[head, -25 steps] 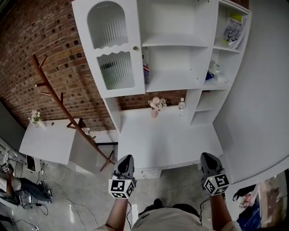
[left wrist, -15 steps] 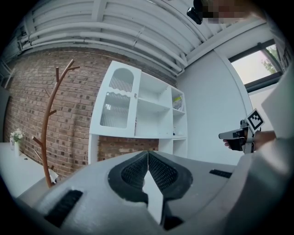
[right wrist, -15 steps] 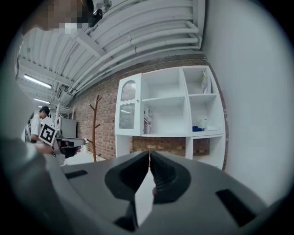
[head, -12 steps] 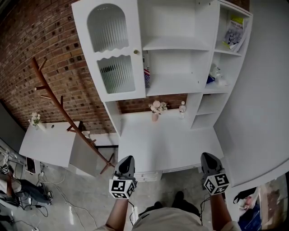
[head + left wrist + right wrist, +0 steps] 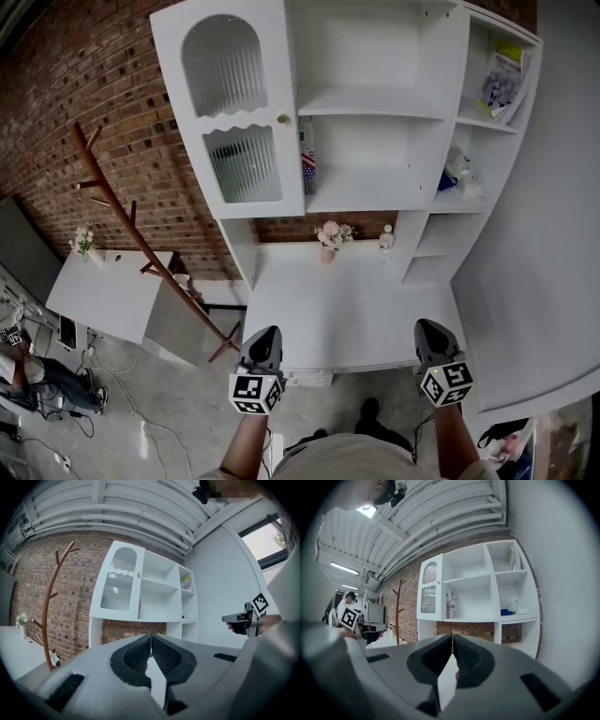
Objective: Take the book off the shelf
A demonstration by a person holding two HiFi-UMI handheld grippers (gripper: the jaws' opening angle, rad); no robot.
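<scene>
Closer than a second before, the white shelf unit [image 5: 375,101] had slid lower and grown in the head view. The front edge of its desk top [image 5: 347,305] had come up almost to the gripper tips, so the person had been walking toward it with both tools held out level. The left gripper [image 5: 263,336] and the right gripper [image 5: 429,330] were both empty. Each had its jaws pressed together with nothing between the pads, as their own views showed.

A few upright books [image 5: 307,157] stood in the middle compartment, hard against the ribbed-glass cabinet door [image 5: 234,112]. A thin booklet [image 5: 506,80] leaned in the top right compartment. Which of these the task meant could not be told. Both were well apart from the grippers, across the desk and above a vase of flowers [image 5: 330,234].

The step in hand looked like the approach, with no reach begun. The next move would likely call for closing the remaining gap, opening one gripper's jaws and raising it to the chosen shelf. It would then have to take the spine squarely without catching the neighbouring volumes or the edge of the cabinet door.
</scene>
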